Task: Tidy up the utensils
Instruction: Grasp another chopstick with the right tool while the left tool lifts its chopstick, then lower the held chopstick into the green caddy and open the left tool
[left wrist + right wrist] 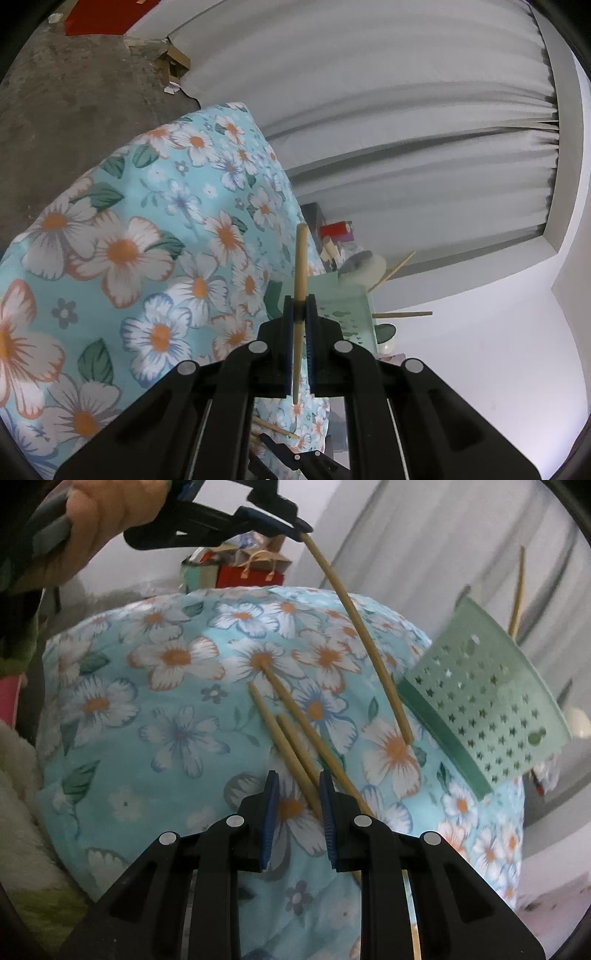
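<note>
My black matt plastic left gripper (300,314) pinched a smooth pale wooden chopstick (300,280); soft printed cloth (166,709) lay under a perforated green plastic basket (487,701).

On the worktop (155,716), three chopsticks (291,716) lie side by side near the middle, their near ends running down between and just behind the fingers (268,812) of the right gripper (297,818). To their right stands the perforated basket (491,701), tilted, near the worktop's right edge, with a chopstick (517,594) sticking up out of it. Above the worktop, the left gripper (295,526) comes in from the upper left, pinching the top end of a fourth chopstick (365,642) whose lower end reaches down between the three lying ones and the basket. Behind the worktop's far edge sit bags and boxes (251,568), and a curtain (424,542) hangs at the back right.
</note>
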Demonstrator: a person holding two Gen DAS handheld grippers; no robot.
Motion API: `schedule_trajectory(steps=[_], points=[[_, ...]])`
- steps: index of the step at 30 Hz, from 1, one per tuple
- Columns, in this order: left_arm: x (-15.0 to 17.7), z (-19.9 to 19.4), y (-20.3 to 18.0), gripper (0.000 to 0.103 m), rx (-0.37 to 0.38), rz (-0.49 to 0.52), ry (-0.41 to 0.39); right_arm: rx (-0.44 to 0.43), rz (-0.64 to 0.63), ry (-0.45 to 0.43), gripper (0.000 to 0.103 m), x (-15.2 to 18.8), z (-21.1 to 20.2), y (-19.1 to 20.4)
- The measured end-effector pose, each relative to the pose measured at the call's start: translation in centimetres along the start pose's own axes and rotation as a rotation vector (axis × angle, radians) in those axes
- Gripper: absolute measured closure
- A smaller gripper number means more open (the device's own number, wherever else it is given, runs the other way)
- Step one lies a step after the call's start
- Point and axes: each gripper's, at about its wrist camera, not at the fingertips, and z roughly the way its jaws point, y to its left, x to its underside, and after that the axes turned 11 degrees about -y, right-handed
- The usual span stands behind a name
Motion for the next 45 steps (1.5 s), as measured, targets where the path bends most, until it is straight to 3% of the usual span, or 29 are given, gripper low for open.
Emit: schedule_trajectory(steps=[7,12,17,23,30,37,42,45], points=[[-0.1,-0.3,0.4,0.098,-0.013,-0.007,-0.014,0.017,-0.120,-0.012,0.091,-0.3,0.9,1.3],[-0.1,-0.5,0.3,0.098,-0.020,0.007,-0.025,0.031,-0.118,-0.028,0.094,-0.4,1.1,1.4],[-0.2,-1.0,-0.2,0.098,-0.020,0.028,-0.041,0.055,-0.064,-0.064,0.099,-0.6,0.0,0.2],[-0.5,-1.8,-2.0,0.098,0.006,0.083,-0.066,0.077,0.104,-0.135,0.099,-1.6,-2.5,-3.4],[-1.3,-3.2,-7.5,0.098,0.101,0.243,-0.110,0.147,0.379,-0.247,0.099,-2.0,-6.4,-8.9],[-1.5,-3.0,-15.6,0.098,0.252,0.420,-0.133,0.177,0.637,-0.372,0.099,-1.5,-9.9,-13.4],[-1.4,-0.9,-22.4,0.098,0.333,0.585,-0.173,0.191,0.721,-0.444,0.099,-1.4,-11.9,-15.2],[-0.3,1.6,-25.3,0.098,0.306,0.705,-0.180,0.201,0.740,-0.460,0.099,-0.9,-12.6,-15.9]])
